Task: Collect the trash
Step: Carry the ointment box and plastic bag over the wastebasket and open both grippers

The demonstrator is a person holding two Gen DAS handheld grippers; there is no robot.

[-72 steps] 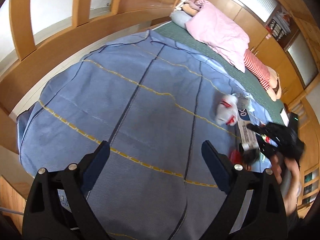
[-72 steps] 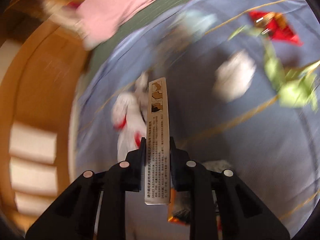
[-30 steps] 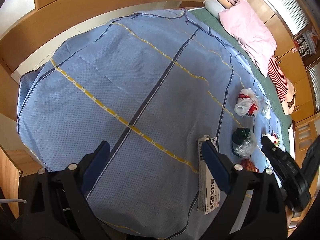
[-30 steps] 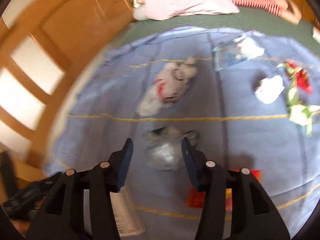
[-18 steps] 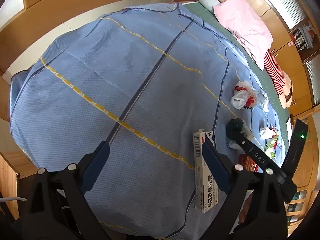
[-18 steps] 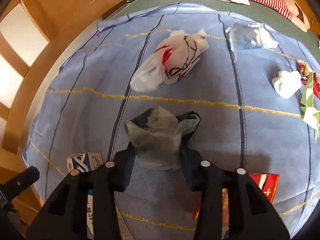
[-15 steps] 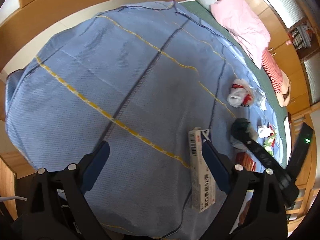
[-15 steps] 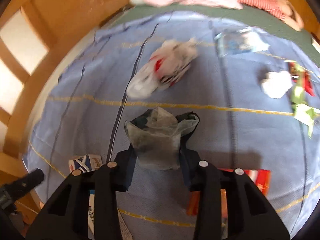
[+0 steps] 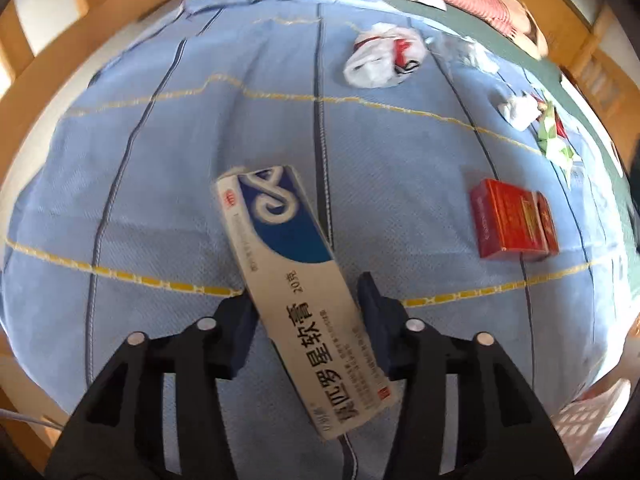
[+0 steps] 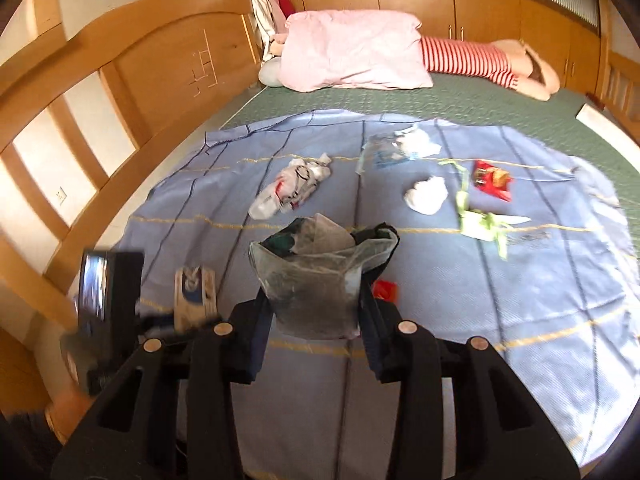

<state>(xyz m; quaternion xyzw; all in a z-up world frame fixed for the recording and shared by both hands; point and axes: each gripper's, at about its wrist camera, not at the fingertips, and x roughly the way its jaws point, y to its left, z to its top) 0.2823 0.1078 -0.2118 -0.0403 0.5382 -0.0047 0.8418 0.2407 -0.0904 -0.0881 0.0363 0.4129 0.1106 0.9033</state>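
My left gripper (image 9: 306, 312) is shut on a long white and blue ointment box (image 9: 292, 280), which sticks forward and tilts left over the blue cloth (image 9: 160, 160). My right gripper (image 10: 314, 312) is shut on a crumpled clear plastic bag (image 10: 316, 276) with dark stuff inside, held above the cloth. The left gripper with its box also shows at the left of the right wrist view (image 10: 196, 296). Loose trash lies on the cloth: a white and red plastic bag (image 9: 380, 60), a red box (image 9: 512, 220), a white tissue wad (image 10: 426, 196).
A green paper scrap (image 10: 480, 220), a red wrapper (image 10: 492, 180) and a clear packet (image 10: 392, 148) lie further back. Beyond the cloth is a green mat (image 10: 440, 100) with a pink pillow (image 10: 352, 52) and a striped doll. Wooden bed rails (image 10: 100, 88) run along the left.
My left gripper has closed on the ointment box that lay on the cloth beside it. My right gripper keeps the plastic bag and has lifted it and pulled back.
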